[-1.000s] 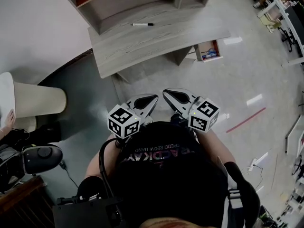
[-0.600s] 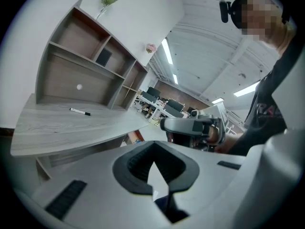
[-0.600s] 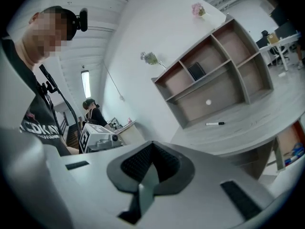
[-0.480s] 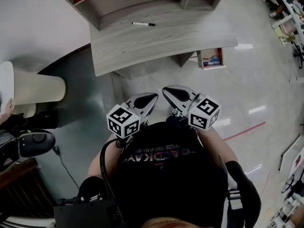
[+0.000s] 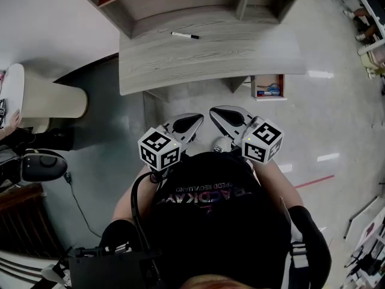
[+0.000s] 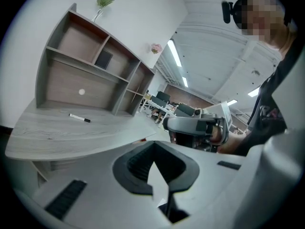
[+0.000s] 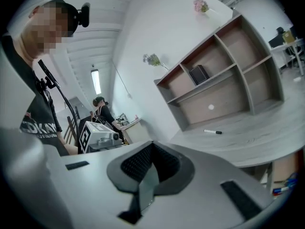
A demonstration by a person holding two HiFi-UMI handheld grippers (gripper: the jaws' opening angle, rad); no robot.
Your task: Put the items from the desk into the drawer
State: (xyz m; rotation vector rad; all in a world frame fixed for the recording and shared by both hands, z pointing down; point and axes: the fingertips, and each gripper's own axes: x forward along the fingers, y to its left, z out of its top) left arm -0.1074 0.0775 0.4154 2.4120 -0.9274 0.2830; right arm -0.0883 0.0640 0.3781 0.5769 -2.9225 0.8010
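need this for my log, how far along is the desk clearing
The open drawer already holds a few items. Nothing is in hand: the left gripper and right gripper are both shut and empty, short of the desk. Left to do: the marker lying on it goes into the drawer.

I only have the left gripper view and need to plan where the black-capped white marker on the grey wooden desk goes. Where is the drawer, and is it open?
Observer: The head view shows the small wooden drawer standing open below the right end of the desk, with some blue things inside.
Operator: Is the right gripper free to take the marker?
Observer: Its own view shows it shut, with nothing between the jaws.
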